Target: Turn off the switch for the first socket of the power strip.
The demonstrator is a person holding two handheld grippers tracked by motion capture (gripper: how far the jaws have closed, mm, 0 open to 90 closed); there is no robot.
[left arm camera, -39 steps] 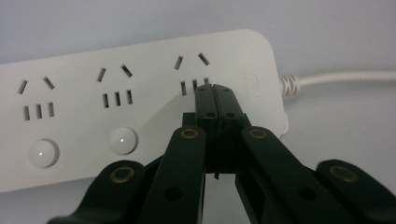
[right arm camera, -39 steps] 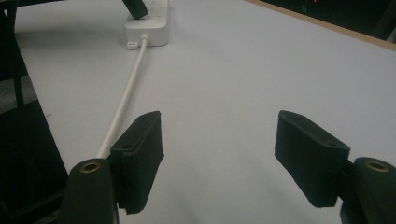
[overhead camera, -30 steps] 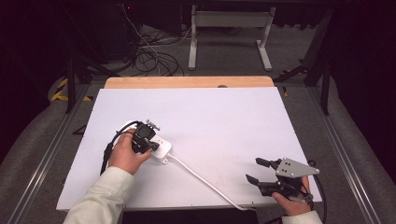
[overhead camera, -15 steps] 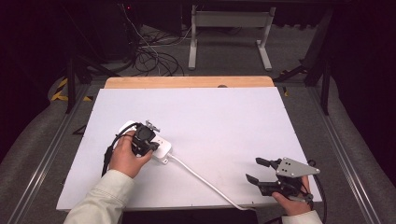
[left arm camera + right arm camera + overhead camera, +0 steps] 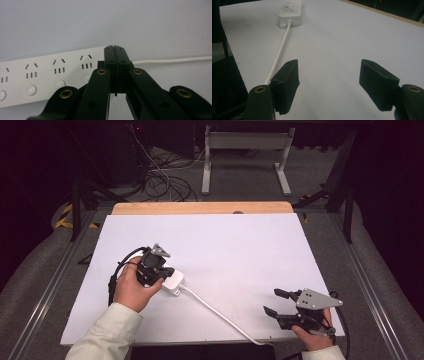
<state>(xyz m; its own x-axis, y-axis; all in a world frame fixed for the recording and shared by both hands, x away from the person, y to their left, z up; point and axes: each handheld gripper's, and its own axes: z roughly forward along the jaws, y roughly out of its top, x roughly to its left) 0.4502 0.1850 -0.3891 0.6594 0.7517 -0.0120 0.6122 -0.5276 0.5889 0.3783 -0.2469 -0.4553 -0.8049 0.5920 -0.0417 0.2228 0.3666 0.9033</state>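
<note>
A white power strip (image 5: 174,282) lies on the white table top (image 5: 225,245) at the left, and its white cable (image 5: 215,310) runs to the front edge. My left gripper (image 5: 161,271) is shut, with its tips resting over the strip's cable end. In the left gripper view the jaws (image 5: 115,48) meet with nothing visible between them, above the sockets of the strip (image 5: 50,75) and beside the cable (image 5: 170,60). My right gripper (image 5: 271,301) stands open at the front right. In its own view the right gripper (image 5: 329,77) faces the cable (image 5: 279,52) and the far strip (image 5: 290,11).
A wooden strip (image 5: 200,208) borders the table's far edge. Beyond it are tangled floor cables (image 5: 160,180) and a grey metal stand (image 5: 245,150). Metal rails (image 5: 360,270) run along both sides of the table.
</note>
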